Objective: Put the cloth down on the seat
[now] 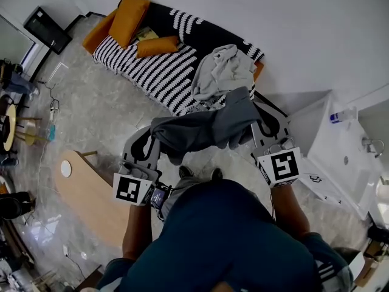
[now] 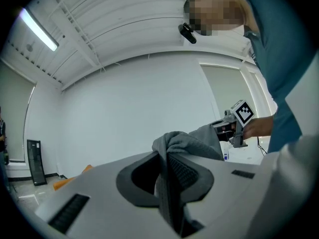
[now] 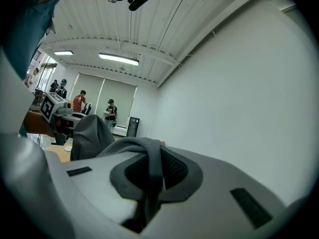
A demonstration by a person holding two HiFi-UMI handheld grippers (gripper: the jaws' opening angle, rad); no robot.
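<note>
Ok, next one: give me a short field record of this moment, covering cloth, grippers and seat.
cloth: grey, in the air, slung between both grippers
left gripper: shut on cloth
right gripper: shut on cloth
sofa: striped, beyond the cloth
on sofa: pale clothes heap, orange cushions
task: cloth not yet down

The left gripper (image 1: 155, 145) and right gripper (image 1: 259, 126) are pale grey shells with black ribbed pads (image 2: 182, 171) inside the jaws. Behind each sits a white cube (image 1: 134, 189) bearing black square markers. The person wears a dark teal top (image 1: 225, 236).
</note>
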